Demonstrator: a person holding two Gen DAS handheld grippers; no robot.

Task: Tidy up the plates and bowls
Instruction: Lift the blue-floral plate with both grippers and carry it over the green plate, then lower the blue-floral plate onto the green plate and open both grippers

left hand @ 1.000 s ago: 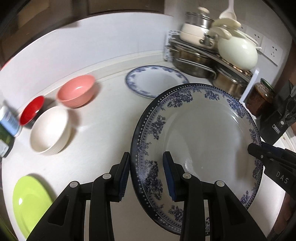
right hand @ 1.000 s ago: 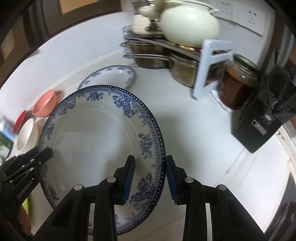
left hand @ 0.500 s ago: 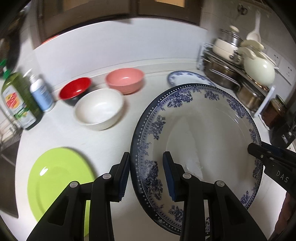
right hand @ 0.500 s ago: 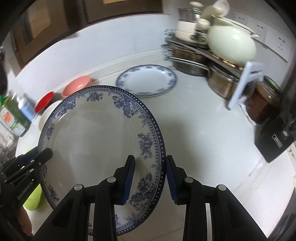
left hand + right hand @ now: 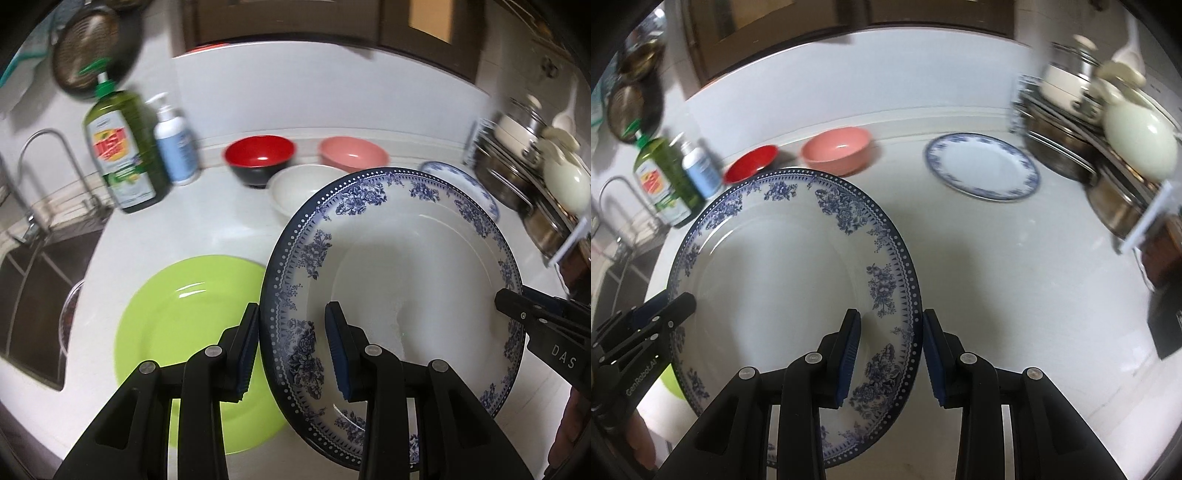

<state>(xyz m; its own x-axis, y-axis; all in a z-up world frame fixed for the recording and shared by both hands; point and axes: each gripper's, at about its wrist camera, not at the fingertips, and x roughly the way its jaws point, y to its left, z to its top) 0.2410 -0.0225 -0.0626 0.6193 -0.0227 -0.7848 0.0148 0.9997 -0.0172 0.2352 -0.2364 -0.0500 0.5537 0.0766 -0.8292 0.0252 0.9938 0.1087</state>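
Both the left gripper (image 5: 291, 349) and right gripper (image 5: 891, 352) clenched opposite rims of the big patterned plate (image 5: 406, 295), held above the table (image 5: 1015, 258). At 9 o'clock lay the green plate (image 5: 177, 314); bowls (image 5: 260, 158) and a smaller patterned plate (image 5: 982, 171) at 12 looked unsorted still.
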